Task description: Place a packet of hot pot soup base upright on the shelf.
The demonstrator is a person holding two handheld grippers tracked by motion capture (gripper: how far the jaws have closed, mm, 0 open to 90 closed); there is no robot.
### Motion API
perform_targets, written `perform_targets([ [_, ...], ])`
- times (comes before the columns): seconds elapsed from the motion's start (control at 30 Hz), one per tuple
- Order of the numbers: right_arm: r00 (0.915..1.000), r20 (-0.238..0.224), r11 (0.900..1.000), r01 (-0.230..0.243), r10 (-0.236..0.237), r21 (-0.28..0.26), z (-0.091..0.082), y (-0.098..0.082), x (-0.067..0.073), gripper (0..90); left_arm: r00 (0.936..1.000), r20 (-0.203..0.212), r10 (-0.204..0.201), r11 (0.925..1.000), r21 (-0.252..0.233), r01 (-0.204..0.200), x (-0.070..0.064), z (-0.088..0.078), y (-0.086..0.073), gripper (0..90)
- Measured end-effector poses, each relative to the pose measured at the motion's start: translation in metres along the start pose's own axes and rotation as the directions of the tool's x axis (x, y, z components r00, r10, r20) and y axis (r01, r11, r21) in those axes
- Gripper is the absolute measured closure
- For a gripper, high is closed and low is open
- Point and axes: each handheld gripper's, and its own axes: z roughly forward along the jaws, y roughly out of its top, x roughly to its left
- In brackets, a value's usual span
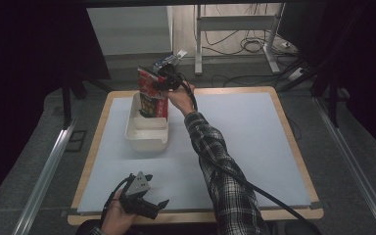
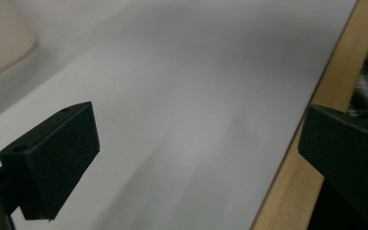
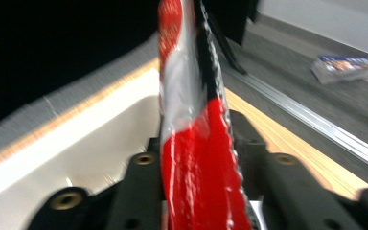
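Note:
A red, white and black snack bag point(image 1: 152, 93) stands upright with its lower end inside the far compartment of a white bin point(image 1: 147, 139) at the table's far left. My right gripper point(image 1: 162, 81) is shut on the bag's top edge from the right. In the right gripper view the glossy bag point(image 3: 191, 96) rises between the two black jaws, which hug both its sides above the bin's wall point(image 3: 100, 143). My left gripper point(image 1: 157, 190) rests open at the near table edge with nothing between its pads point(image 2: 57, 158).
The bin's near compartment looks empty. A blue-and-white packet point(image 1: 169, 59) lies on the floor beyond the table's far edge. The grey mat point(image 1: 245, 142) is framed by a wooden rim point(image 2: 287, 182). Metal rails run along both sides of the table.

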Motion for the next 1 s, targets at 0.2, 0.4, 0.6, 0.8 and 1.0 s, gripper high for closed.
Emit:
perform_targets([
  [0.2, 0.9969, 0.04, 0.998, 0.066, -0.067, 0.013, -0.007, 0.002, 0.007, 33.8, 0.9957, 0.051, -0.077, 0.9941, -0.073, 0.081, 0.007, -0.005, 0.0, 0.6],
  [0.4, 0.9975, 0.004, 0.997, 0.071, -0.071, 0.007, -0.01, 0.0, 0.005, 14.1, 0.9962, 0.041, -0.077, 0.9937, -0.079, 0.08, 0.008, -0.004, -0.001, 0.4],
  [0.6, 0.996, 0.012, 0.996, 0.089, -0.089, -0.008, -0.02, 0.0, 0.006, 7.1, 0.9965, 0.042, -0.072, 0.9947, -0.07, 0.075, 0.007, -0.004, 0.0, 0.2],
  [0.8, 0.9945, 0.016, 0.994, 0.104, -0.104, -0.023, -0.037, 0.0, 0.008, 4.4, 0.9972, 0.037, -0.065, 0.9965, -0.049, 0.067, 0.005, -0.003, 0.0, 0.2],
  [1.0, 0.9957, 0.001, 0.995, 0.093, -0.093, -0.036, -0.053, -0.007, 0.007, 3.0, 0.9971, 0.029, -0.071, 0.9956, -0.06, 0.072, 0.006, -0.004, 0.0, 0.0],
])
